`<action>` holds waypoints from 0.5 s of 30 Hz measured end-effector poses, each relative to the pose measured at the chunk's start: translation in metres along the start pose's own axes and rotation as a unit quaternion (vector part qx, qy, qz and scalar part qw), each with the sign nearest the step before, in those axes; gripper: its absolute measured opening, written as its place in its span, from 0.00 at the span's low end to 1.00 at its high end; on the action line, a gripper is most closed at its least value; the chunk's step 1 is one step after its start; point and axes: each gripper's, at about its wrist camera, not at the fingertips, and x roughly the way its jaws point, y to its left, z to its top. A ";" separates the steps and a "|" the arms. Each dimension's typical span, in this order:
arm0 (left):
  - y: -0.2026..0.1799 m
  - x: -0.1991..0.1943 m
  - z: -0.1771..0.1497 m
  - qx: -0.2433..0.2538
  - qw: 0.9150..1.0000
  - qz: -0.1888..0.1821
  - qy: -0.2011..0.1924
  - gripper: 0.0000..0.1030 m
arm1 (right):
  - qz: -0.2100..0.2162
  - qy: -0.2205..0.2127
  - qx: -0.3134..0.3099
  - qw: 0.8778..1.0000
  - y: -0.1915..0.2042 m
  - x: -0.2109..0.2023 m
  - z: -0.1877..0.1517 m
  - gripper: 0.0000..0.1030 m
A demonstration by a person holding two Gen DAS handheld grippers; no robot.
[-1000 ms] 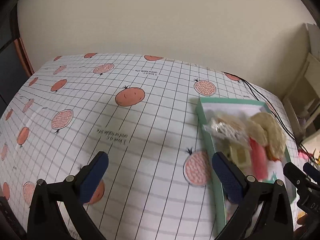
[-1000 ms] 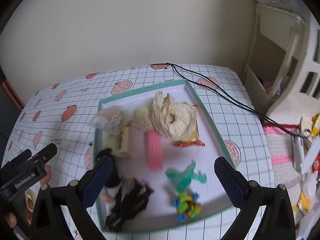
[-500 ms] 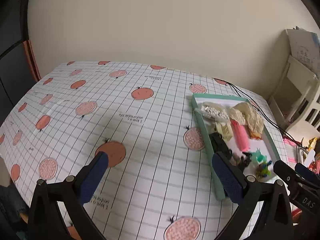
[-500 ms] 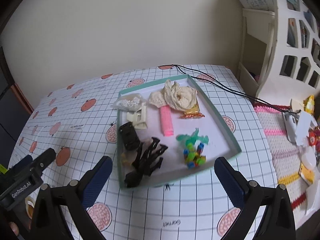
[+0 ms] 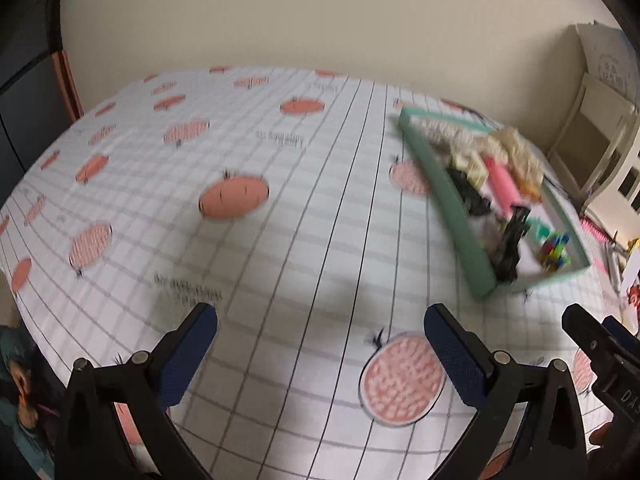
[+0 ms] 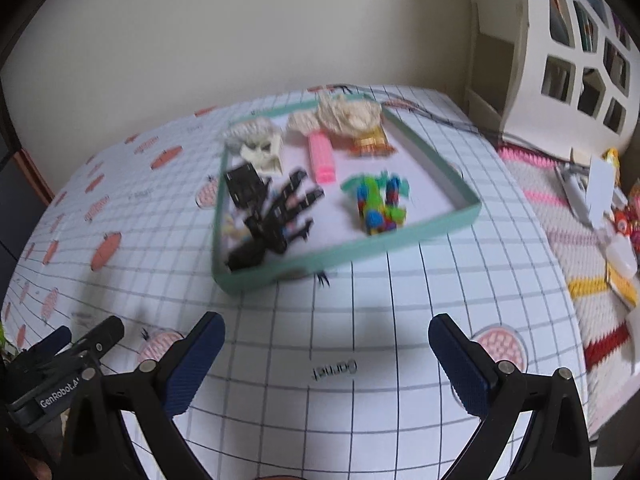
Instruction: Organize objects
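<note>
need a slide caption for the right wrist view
Open right gripper hovers above the grid-patterned tablecloth, short of a green tray holding a pink roller, black clips and colourful toy.

I'm in a home, most likely a child's room or a family living space. The tabletop (image 6: pixel 360 340) in front of me wears a plastic cover printed with a grid and little orange fruits. To my right stands a white shelf unit (image 6: pixel 580 68) with honeycomb-shaped cubbies that seem to hold books, though the blur keeps me from being sure. Beside it lies a knitted blanket (image 6: pixel 568 240) striped in pink, yellow and red, strewn with small oddments. A shallow green tray (image 6: pixel 440 228) holds toys, among them a cluster of colourful building bricks (image 6: pixel 380 208). The wall (image 5: pixel 320 20) behind is plain cream.
</note>
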 end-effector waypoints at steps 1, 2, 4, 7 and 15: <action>0.001 0.004 -0.004 0.001 1.000 0.001 0.009 1.00 | 0.001 0.007 0.004 1.000 -0.001 0.004 -0.003 1.00; 0.001 0.010 -0.009 0.001 1.000 0.000 0.019 1.00 | 0.000 0.016 0.009 1.000 -0.003 0.009 -0.006 1.00; 0.000 0.018 -0.015 0.001 0.999 -0.004 0.033 1.00 | 0.000 0.022 0.017 1.000 -0.006 0.015 -0.011 1.00; -0.005 0.024 -0.021 0.012 0.999 0.001 0.038 1.00 | -0.008 0.032 0.011 0.999 -0.007 0.023 -0.017 1.00; -0.006 0.027 -0.027 0.019 0.999 0.012 0.036 1.00 | -0.023 0.036 -0.005 0.999 -0.004 0.030 -0.025 1.00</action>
